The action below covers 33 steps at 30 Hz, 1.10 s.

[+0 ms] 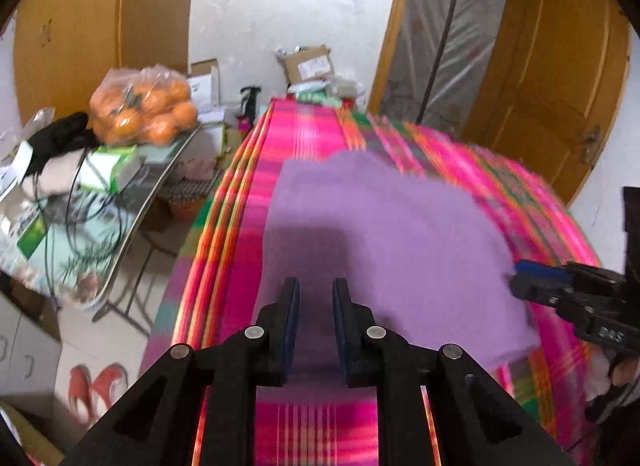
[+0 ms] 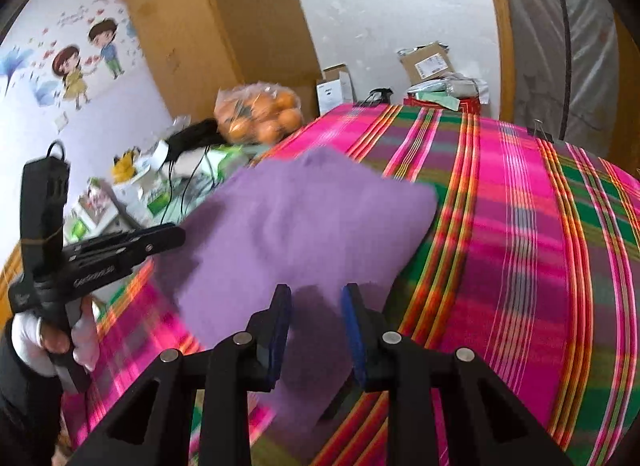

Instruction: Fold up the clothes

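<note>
in the left wrist view, the left gripper [image 1: 316,298] hangs over a purple cloth [image 1: 384,234] with its two fingers spread apart, and nothing is between them. the purple cloth lies flat on a table covered by a pink striped tablecloth [image 1: 308,137], with its near edge close under the fingers. at the right border the right gripper [image 1: 520,278] reaches in from the side to the right edge of the cloth; its tips look almost together there, but the picture is blurred and i cannot tell from here if they pinch the fabric. to the left, on a side table [image 1: 160,173], stands a bag of oranges [image 1: 144,105], with black cables [image 1: 72,201] and small boxes around it. behind is a white wall and a wooden door [image 1: 560,77]. in the right wrist view, the right gripper [image 2: 316,302] is above the near corner of the purple cloth [image 2: 288,225], its fingers spread and holding nothing. the cloth is on the left part of the striped tablecloth [image 2: 520,225]. the left gripper [image 2: 176,236] comes from the left, held by a hand in a white glove [image 2: 52,338], and its tips are at the left edge of the cloth. the bag of oranges [image 2: 260,113] is behind, and a cartoon sticker [image 2: 84,61] of two children is on the wall.
</note>
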### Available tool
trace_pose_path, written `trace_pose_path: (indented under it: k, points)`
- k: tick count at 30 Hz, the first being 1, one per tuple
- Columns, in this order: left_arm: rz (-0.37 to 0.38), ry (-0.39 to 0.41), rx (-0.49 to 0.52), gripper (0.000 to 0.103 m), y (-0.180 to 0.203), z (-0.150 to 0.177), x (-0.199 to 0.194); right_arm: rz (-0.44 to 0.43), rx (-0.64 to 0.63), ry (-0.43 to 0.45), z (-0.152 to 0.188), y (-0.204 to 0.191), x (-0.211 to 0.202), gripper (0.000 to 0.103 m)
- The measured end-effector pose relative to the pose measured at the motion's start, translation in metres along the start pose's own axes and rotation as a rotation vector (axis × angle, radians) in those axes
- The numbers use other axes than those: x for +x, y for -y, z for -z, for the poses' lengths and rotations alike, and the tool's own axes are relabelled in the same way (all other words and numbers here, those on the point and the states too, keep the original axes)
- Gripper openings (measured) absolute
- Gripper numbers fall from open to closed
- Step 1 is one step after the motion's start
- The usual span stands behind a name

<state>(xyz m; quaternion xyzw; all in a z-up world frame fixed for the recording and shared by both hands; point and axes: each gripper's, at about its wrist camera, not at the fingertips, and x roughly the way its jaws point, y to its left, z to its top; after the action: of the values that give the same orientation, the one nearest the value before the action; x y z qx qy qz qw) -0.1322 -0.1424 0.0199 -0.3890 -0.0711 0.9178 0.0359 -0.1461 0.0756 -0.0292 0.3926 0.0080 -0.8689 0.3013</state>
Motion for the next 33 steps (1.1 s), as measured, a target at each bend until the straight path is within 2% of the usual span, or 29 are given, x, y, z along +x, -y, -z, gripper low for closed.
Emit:
trace_pose_path:
  k: [3, 5, 9, 16, 22, 27, 33]
  points:
    - [-0.024, -0.001, 0.023, 0.017, 0.006, 0.004, 0.001, 0.025, -0.016, -0.004, 0.008, -0.005, 0.002, 0.029]
    - [-0.023, -0.002, 0.003, 0.017, 0.006, 0.005, -0.006, 0.038, -0.006, -0.012, 0.008, -0.005, -0.001, 0.029]
    - [-0.012, 0.021, -0.009, 0.017, 0.013, 0.016, -0.033, 0.047, -0.008, 0.007, 0.015, -0.015, -0.027, 0.029]
    - [-0.025, -0.009, -0.009, 0.017, 0.033, 0.075, -0.066, 0.091, 0.005, -0.023, 0.073, -0.037, -0.066, 0.029]
    - [-0.064, -0.029, -0.017, 0.018, 0.041, 0.105, -0.075, 0.142, 0.02, -0.056, 0.116, -0.045, -0.087, 0.034]
    - [-0.089, -0.03, -0.023, 0.023, 0.046, 0.121, -0.081, 0.204, 0.0, -0.056, 0.129, -0.048, -0.088, 0.036]
    - [-0.113, -0.022, 0.003, 0.039, 0.052, 0.125, -0.076, 0.242, -0.007, -0.075, 0.131, -0.05, -0.082, 0.037]
